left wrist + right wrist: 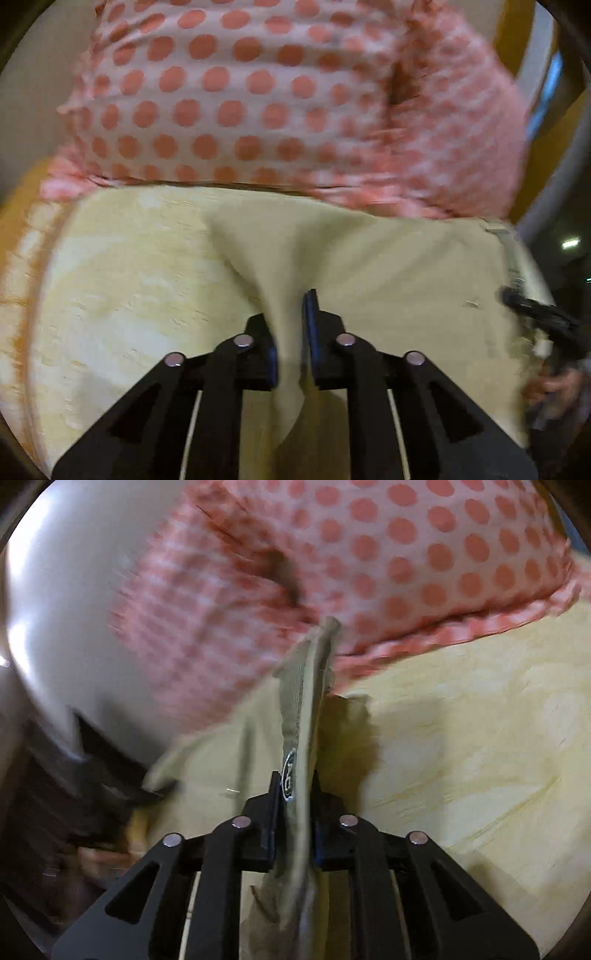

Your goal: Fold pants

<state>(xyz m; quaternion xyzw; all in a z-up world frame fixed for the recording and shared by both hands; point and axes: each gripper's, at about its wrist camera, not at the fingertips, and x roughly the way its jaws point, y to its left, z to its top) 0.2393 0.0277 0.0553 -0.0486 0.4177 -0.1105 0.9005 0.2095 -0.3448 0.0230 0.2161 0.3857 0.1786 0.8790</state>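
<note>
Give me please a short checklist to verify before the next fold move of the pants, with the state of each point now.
1. Left gripper holds the pants: ok, cloth is pinched between the jaws.
2. Right gripper holds the pants: ok, the jaws are shut on a thick seamed edge.
3. Both grips on matching corners: cannot tell.
4. Cloth between the grippers is smooth: not ok, creases fan out from the left grip.
5. Table ahead has bare room: ok.
6. Person's dotted shirt is apart from the pants: cannot tell, it is very close.
</note>
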